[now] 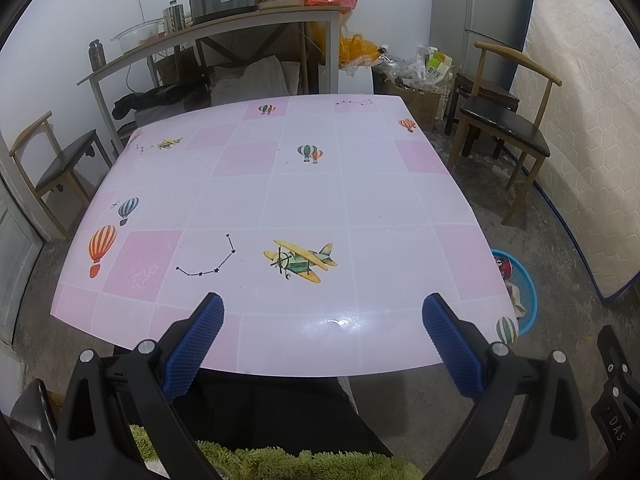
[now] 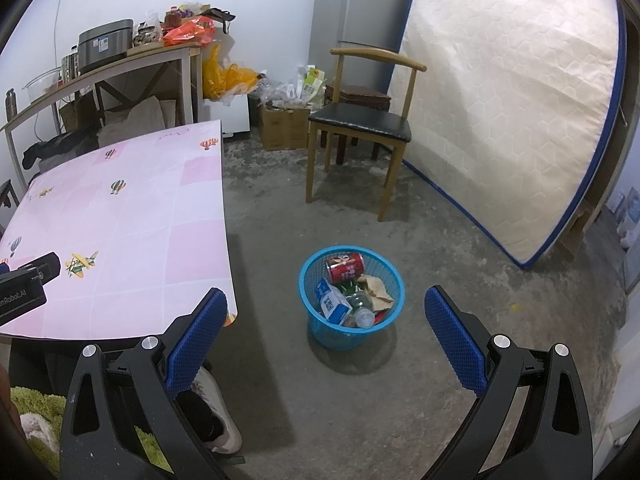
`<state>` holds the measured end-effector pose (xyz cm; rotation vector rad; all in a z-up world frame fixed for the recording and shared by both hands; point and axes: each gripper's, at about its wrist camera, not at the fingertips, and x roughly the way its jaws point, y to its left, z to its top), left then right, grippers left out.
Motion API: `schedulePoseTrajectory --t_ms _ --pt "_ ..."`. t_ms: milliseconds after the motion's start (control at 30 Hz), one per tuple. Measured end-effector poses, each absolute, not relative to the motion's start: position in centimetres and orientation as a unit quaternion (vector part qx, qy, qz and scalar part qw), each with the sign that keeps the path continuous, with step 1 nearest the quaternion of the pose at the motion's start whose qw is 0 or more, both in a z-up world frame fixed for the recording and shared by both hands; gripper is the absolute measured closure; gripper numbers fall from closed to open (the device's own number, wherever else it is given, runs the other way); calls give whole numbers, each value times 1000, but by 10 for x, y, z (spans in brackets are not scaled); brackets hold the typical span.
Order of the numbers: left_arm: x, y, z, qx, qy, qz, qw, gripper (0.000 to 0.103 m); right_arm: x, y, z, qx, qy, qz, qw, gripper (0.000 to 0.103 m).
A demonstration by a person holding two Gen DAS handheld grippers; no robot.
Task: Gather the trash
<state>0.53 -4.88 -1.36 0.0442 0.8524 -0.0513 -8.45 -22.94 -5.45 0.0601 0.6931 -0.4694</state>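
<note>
A blue mesh bin (image 2: 320, 322) stands on the concrete floor to the right of the table. Inside it lie a red can (image 2: 345, 266), a blue and white carton (image 2: 332, 302), a clear plastic bottle (image 2: 360, 308) and crumpled brown paper (image 2: 378, 288). My right gripper (image 2: 324, 340) hovers open above and in front of the bin, nothing between its blue pads. My left gripper (image 1: 322, 344) is open over the near edge of the pink table (image 1: 280, 200), holding nothing. The bin (image 1: 524, 300) peeks out past the table's right corner in the left wrist view.
A wooden chair (image 2: 360, 124) with a black seat stands beyond the bin, a mattress (image 2: 508, 100) leans on the right wall. A second chair (image 1: 56, 168) sits left of the table. A cluttered shelf table (image 1: 216, 28) and boxes line the back wall. A person's shoe (image 2: 218, 412) is near the table.
</note>
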Motion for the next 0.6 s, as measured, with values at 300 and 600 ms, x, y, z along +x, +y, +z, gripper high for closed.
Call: schedulePoseTrajectory --t_ms 300,600 --pt "4 -49 -15 20 413 -24 910 6 -85 -230 -55 29 336 -227 914 8" --pt "4 -50 -15 20 412 -23 911 6 -85 -229 -54 29 336 -227 914 8"
